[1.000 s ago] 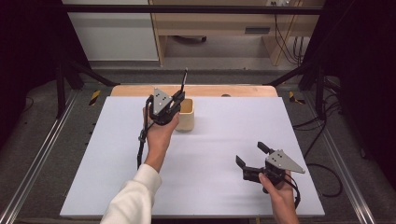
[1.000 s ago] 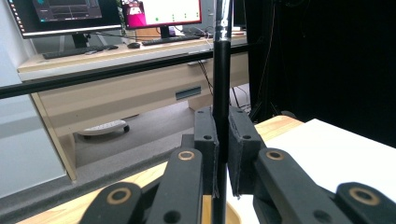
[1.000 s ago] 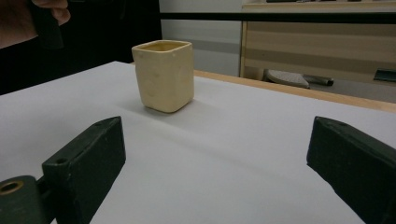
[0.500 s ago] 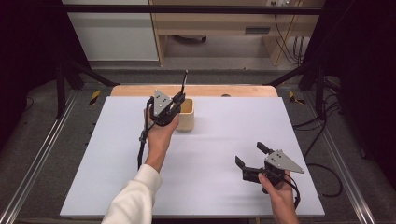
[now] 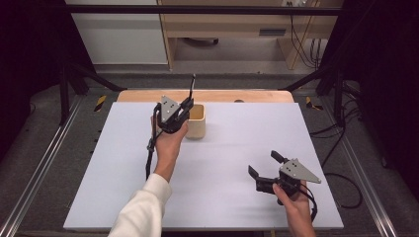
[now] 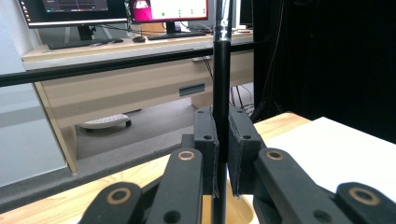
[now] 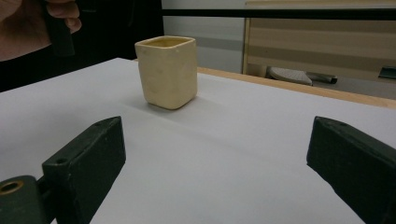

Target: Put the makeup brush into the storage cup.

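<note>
The left tool [image 5: 187, 104] was closed on a thin black rod [image 5: 192, 86], which stood upright between its pads in the left gripper view. The rod's lower end hung just above the opening of the cream cup [image 5: 195, 121]; whether it touched the cup's rim could not be told. The right tool [image 5: 267, 168] stood wide, with nothing between its 2 jaws, low over the white surface [image 5: 232, 148].

Edges and free room:
- The cup stood near the far edge of the white surface, left of centre, with a wooden strip [image 5: 257, 96] just behind it.
- The middle of the surface between the 2 tools was bare, so a wide band of open room lay between the cup and the right tool.
- The right tool sat near the near right corner, close to the near edge.
- The left forearm, in a white sleeve [image 5: 143, 212], crossed the near left part of the surface.

Surroundings:
- A black frame bar [image 5: 207, 9] ran level beyond the far edge (above the height of the rod's top in the high view).
- Metal rails [image 5: 34, 173] flanked the surface on both sides.
- Cables [image 5: 341, 143] lay on the floor to the right, well apart from the cup.
</note>
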